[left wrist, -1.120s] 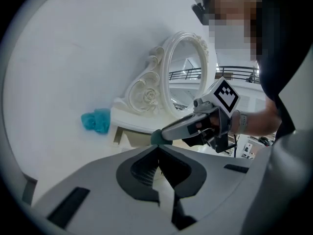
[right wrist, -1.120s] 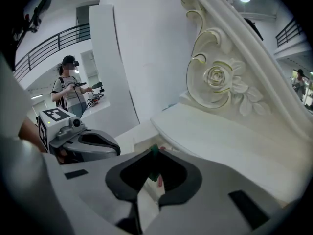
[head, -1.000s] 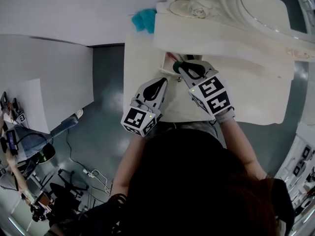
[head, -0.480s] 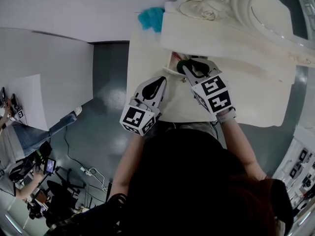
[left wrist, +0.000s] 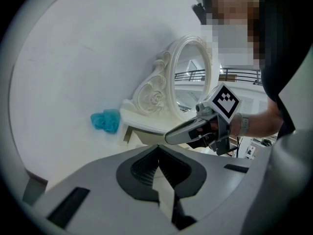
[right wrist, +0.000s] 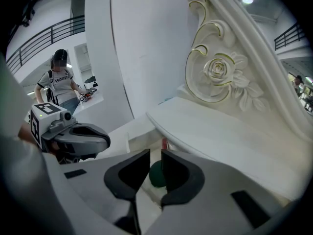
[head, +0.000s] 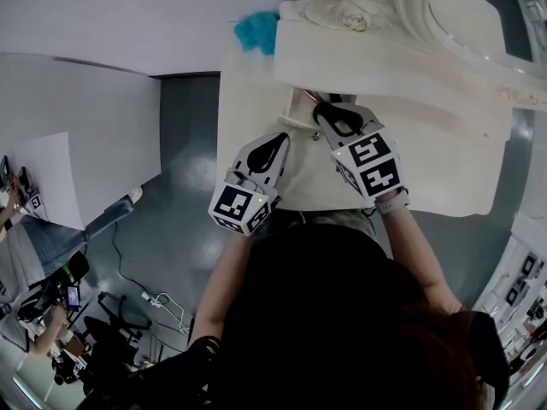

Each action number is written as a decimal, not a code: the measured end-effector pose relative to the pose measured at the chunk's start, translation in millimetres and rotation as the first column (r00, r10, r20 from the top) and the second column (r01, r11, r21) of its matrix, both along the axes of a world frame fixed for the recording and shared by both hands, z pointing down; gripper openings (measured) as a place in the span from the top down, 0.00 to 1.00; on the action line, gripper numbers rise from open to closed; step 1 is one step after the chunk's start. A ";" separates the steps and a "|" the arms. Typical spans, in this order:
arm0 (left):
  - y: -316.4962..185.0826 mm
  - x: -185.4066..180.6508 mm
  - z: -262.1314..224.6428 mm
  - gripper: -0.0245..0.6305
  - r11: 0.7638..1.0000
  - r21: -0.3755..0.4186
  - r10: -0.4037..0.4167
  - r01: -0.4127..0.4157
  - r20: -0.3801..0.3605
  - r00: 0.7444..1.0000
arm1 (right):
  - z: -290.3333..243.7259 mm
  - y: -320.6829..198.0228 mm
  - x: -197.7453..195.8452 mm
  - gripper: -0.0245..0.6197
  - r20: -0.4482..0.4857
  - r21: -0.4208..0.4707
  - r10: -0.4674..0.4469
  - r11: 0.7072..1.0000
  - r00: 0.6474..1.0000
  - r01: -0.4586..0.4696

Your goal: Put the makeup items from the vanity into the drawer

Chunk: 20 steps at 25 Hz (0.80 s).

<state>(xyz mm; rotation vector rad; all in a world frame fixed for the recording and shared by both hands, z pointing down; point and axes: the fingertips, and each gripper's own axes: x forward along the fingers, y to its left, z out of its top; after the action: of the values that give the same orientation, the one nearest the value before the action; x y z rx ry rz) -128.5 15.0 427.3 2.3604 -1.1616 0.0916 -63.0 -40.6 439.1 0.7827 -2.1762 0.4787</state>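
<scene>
My right gripper (head: 323, 109) (right wrist: 155, 153) hangs over the open drawer (head: 295, 111) under the cream vanity top (head: 402, 84). Its jaws have just been opening and stand apart. A dark green round item (right wrist: 156, 174) lies below the gap, in the drawer, with no pad pressing on it. A bit of a red item (right wrist: 165, 143) shows at the drawer's back. My left gripper (head: 282, 141) (left wrist: 158, 148) hovers beside the drawer, its tips together and empty. A teal fluffy item (head: 255, 31) (left wrist: 106, 121) rests on the side surface left of the vanity top.
An ornate carved mirror (head: 461, 15) (left wrist: 193, 77) rises behind the vanity top and overhangs the drawer. White partition walls (head: 77, 101) stand at the left over a grey floor. A person (right wrist: 61, 84) stands far off by a counter.
The right gripper's jaws have parted; the green item seen at their tips before now lies below them in the drawer. The left gripper has stayed put.
</scene>
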 end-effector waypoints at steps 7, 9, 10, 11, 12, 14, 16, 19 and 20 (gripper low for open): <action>2.4 14.1 -0.1 0.94 1.000 0.000 0.027 -0.027 -0.001 1.000 | -4.9 12.5 6.5 0.86 0.035 0.000 -0.019 1.000 0.999 0.019; 3.5 19.9 -1.2 0.94 0.999 0.002 0.038 -0.038 -0.001 0.999 | -8.5 15.3 10.1 0.90 0.047 0.014 -0.023 1.000 0.999 0.022; 4.1 22.8 -1.7 0.94 0.999 0.003 0.045 -0.045 -0.001 0.999 | -10.1 16.9 12.2 0.91 0.052 0.019 -0.025 1.000 0.998 0.024; 4.6 25.6 -2.1 0.94 0.999 0.003 0.051 -0.051 0.000 0.999 | -11.4 18.7 14.5 0.91 0.055 0.021 -0.025 0.999 0.998 0.024; 4.9 28.4 -2.5 0.94 0.998 0.004 0.057 -0.057 0.001 0.998 | -12.4 20.4 16.9 0.92 0.059 0.021 -0.025 0.999 0.998 0.024; 4.9 34.0 -3.4 0.94 0.998 0.007 0.068 -0.068 0.003 0.998 | -14.4 23.6 22.0 0.93 0.071 0.019 -0.021 1.000 0.997 0.020; 4.3 39.9 -4.7 0.94 0.997 0.012 0.078 -0.078 0.005 0.997 | -16.1 26.3 27.4 0.93 0.083 0.017 -0.015 1.000 0.996 0.014; 4.9 49.6 -7.7 0.94 0.996 0.020 0.089 -0.089 0.009 0.996 | -17.8 32.0 36.0 0.93 0.095 0.015 -0.010 1.000 0.995 0.009; 5.5 53.1 -8.8 0.94 0.995 0.023 0.093 -0.093 0.010 0.996 | -18.2 34.0 39.0 0.93 0.097 0.016 -0.010 1.000 0.995 0.009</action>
<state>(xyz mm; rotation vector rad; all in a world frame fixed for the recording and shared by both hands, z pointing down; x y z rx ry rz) -75.5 20.6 418.5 2.4369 -1.0627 0.1214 -24.0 -6.6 420.9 0.7712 -2.2745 0.5052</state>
